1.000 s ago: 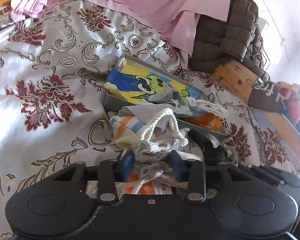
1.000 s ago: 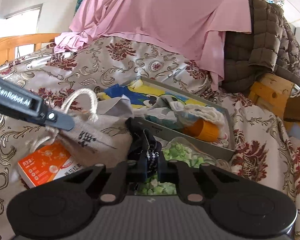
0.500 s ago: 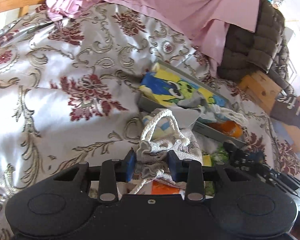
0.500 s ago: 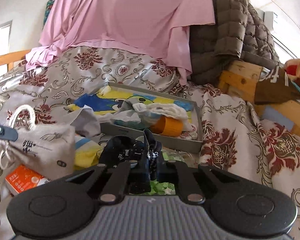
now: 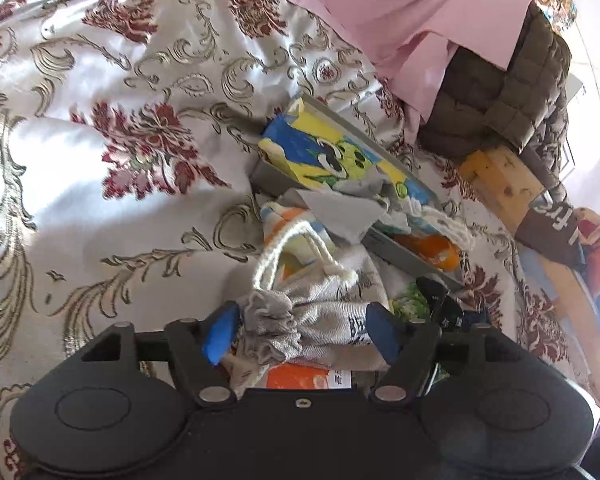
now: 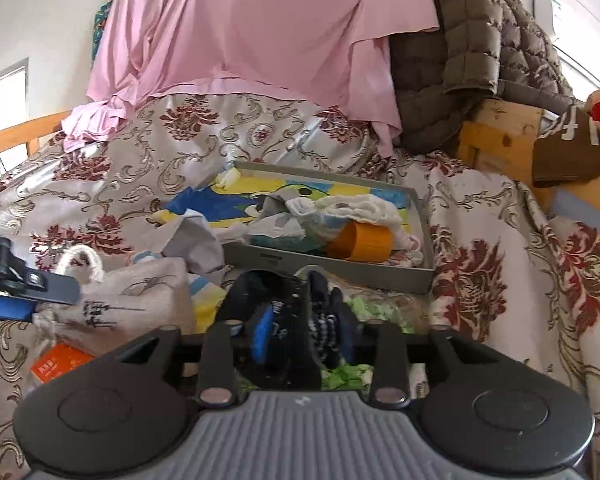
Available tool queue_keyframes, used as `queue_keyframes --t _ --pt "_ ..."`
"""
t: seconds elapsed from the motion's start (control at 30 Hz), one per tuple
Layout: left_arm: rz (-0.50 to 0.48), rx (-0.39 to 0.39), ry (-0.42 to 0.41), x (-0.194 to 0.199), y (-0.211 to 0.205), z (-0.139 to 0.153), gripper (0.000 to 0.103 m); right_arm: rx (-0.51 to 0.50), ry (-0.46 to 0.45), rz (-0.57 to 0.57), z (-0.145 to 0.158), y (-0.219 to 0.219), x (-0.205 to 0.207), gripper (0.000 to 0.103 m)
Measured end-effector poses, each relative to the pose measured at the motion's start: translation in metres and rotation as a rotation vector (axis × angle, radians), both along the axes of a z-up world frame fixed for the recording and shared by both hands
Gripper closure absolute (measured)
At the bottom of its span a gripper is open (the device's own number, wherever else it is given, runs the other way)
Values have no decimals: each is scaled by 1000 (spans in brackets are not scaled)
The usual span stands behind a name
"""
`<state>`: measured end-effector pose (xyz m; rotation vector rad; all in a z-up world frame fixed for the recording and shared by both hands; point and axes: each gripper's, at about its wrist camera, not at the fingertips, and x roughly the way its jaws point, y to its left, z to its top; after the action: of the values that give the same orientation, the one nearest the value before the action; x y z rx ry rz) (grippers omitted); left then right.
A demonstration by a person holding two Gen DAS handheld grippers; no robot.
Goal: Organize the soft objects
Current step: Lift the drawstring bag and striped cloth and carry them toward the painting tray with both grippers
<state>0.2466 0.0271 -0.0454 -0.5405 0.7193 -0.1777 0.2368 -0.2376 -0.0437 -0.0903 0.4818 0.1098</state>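
A grey drawstring pouch (image 5: 324, 320) with a white cord lies on the floral bedspread, on an orange box (image 5: 300, 378). My left gripper (image 5: 304, 336) is open, its blue pads either side of the pouch's gathered neck. My right gripper (image 6: 300, 336) is open too, with a black sock (image 6: 284, 320) lying loose between its pads over a green-patterned cloth (image 6: 360, 308). The pouch also shows in the right wrist view (image 6: 128, 300). A grey tray (image 6: 340, 268) behind holds a cartoon cloth (image 6: 228, 204), white socks (image 6: 360, 208) and an orange roll (image 6: 364, 242).
A pink sheet (image 6: 260, 40) and a brown quilted jacket (image 6: 480, 52) are piled at the back. A wooden frame (image 6: 496, 136) with a brown garment (image 6: 572, 148) stands on the right. A grey cloth (image 6: 196, 240) hangs over the tray's near corner.
Both grippers have opened: the left has let go of the pouch's neck, the right has let go of the black sock. The pouch now rests lower on the bedspread.
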Motion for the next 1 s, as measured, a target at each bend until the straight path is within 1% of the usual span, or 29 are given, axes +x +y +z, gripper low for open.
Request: queue_keyframes --t 0.07,0.23,0.37,0.5,0.73,0.8,0.83,1.0 --pt "-16 28 1 3 -5 -2 30 -10 0 15 -1 4 0 51" --pt "-47 91 -9 9 -14 -8 30 -57 2 44 -6 15 -1 44" --pt "-55 101 -18 9 -14 -9 30 -91 9 55 -10 22 -2 43" --pt "-65 111 -21 9 -14 -10 36 -127 20 69 -13 28 -3 44" --pt "-73 179 -34 7 -20 -7 50 -166 17 74 -14 31 -6 58" --pt "-75 205 -45 6 -22 -5 52 -175 8 83 -14 33 -8 71" --pt "-77 217 -51 5 -23 -4 53 -182 5 85 -14 34 -8 81" --pt "-76 301 -104 -1 -29 3 56 -190 -1 78 -14 32 -8 86"
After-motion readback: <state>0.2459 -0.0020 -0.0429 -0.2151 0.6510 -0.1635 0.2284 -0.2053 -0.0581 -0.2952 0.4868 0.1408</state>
